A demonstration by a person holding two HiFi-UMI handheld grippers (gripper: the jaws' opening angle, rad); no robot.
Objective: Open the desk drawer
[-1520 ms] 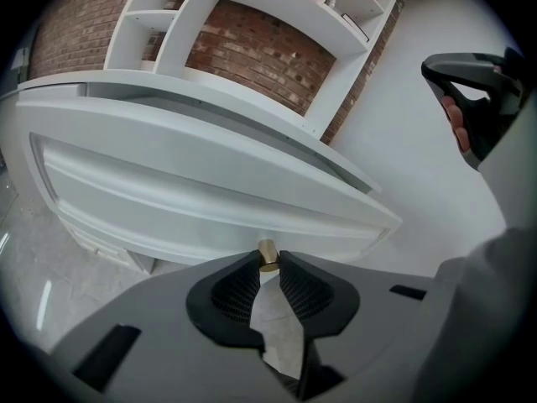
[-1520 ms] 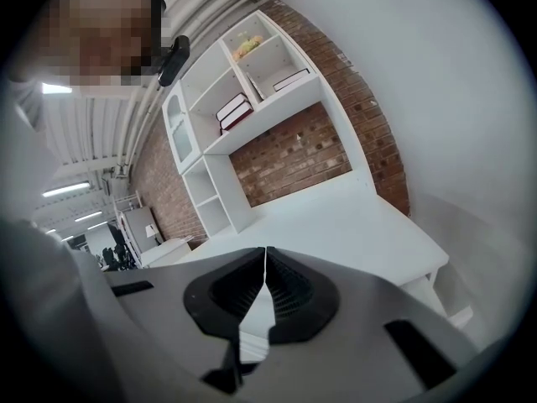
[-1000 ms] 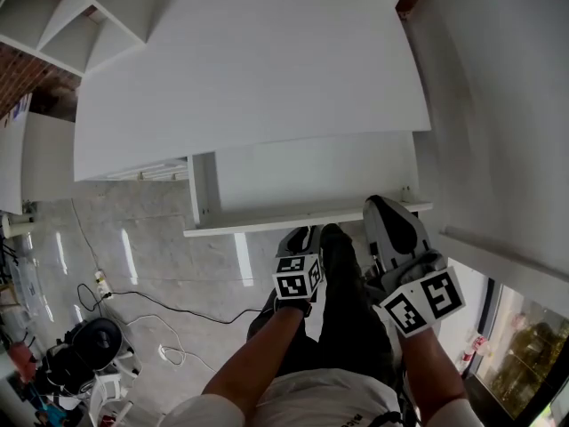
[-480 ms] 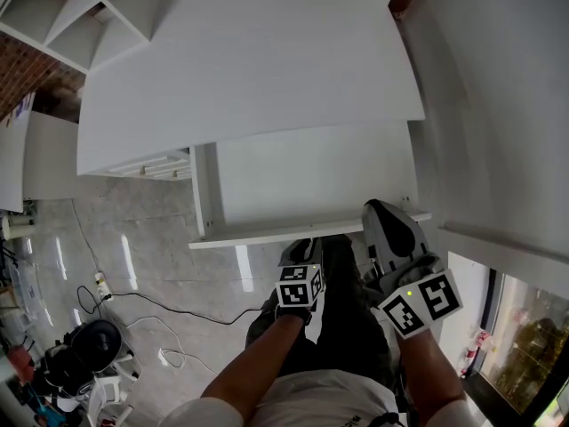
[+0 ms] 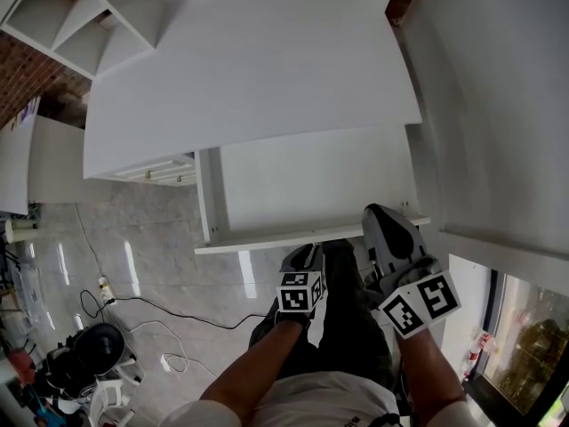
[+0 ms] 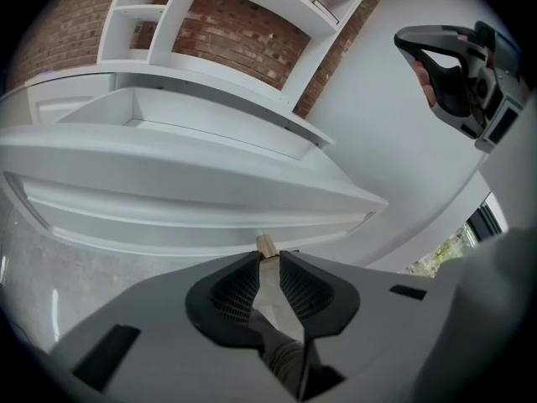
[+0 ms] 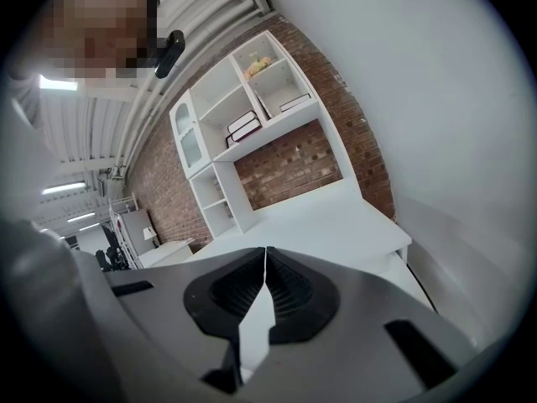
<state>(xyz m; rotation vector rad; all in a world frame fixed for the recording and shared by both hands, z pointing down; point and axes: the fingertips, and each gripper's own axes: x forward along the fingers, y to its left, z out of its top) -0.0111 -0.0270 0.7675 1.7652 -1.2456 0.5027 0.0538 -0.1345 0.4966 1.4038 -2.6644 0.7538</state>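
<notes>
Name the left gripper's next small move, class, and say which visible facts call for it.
Probably open the left gripper and let go of the wooden knob. Its jaws are closed on that knob at the drawer front, and the head view shows the drawer drawn well out from under the desk top, its inside on show. The right gripper is shut and empty.

No words or numbers are showing legibly; the left tool [image 5: 304,253] and right tool [image 5: 380,213] are carrying only black-and-white square markers.
</notes>
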